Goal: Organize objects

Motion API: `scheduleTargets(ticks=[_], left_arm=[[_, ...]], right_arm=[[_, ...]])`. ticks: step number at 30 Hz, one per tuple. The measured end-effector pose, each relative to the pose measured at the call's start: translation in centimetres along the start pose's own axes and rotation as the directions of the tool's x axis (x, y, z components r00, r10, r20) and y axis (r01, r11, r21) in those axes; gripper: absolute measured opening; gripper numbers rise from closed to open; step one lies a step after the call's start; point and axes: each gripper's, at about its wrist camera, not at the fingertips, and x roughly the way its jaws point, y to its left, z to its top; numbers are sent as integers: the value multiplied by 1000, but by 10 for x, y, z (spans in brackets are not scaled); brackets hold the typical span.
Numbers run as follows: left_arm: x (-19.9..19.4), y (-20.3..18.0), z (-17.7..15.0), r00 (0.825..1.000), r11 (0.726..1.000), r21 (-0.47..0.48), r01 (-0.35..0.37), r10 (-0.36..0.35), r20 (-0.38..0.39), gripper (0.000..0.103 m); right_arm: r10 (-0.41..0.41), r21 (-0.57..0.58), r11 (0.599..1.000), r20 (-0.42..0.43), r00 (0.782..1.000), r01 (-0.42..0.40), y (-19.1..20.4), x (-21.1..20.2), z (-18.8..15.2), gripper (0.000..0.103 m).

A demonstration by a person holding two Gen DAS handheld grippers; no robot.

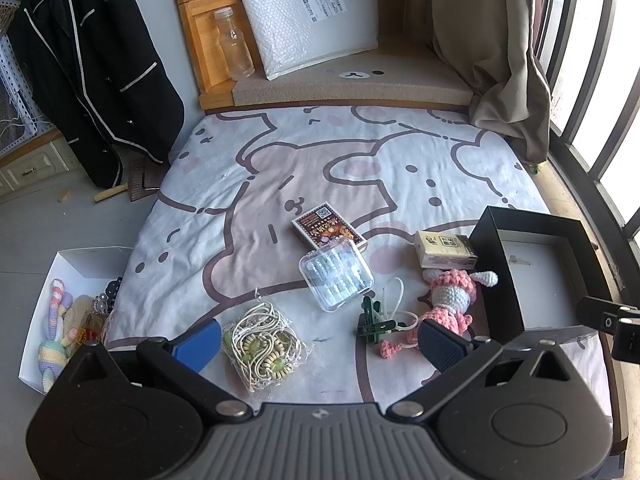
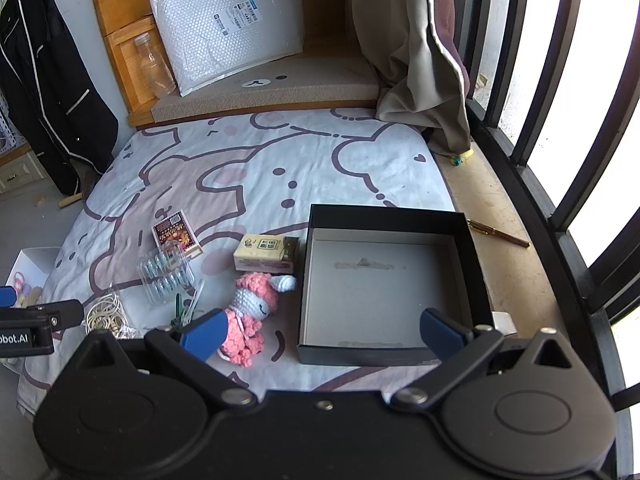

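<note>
left wrist | left gripper (image 1: 320,344) wide apart, empty; right gripper (image 2: 322,336) likewise

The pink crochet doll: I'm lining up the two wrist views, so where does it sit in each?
Left wrist view: the pink crochet doll lies lower right on the bedsheet, just left of the black box.
Right wrist view: the doll lies lower centre-left, again just left of the black box.
Shared landmark: the yellow tissue pack just beyond the doll's head.

Pink-and-white crochet doll (image 2: 250,314); black box (image 2: 384,218), grey inside; white sheet (image 1: 320,160) with brown cartoon outlines.
</note>
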Motion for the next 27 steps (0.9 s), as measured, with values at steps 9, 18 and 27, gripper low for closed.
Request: scheduleTargets(ticks=[9,18,27], left_arm=[[0,-1,-2,1000,1000,8,22,-22,3,103],[0,-3,-1,998,997,30,66,-66,7,103],[0,-3,-1,997,997,34,74,-74,7,103]], right_arm=[[1,0,1000,0,1000,-1,-3,1,-1,103],[-4,3,1000,1,1000,4,1,1,0,103],[-4,3,1000,1,1000,4,1,1,0,103]])
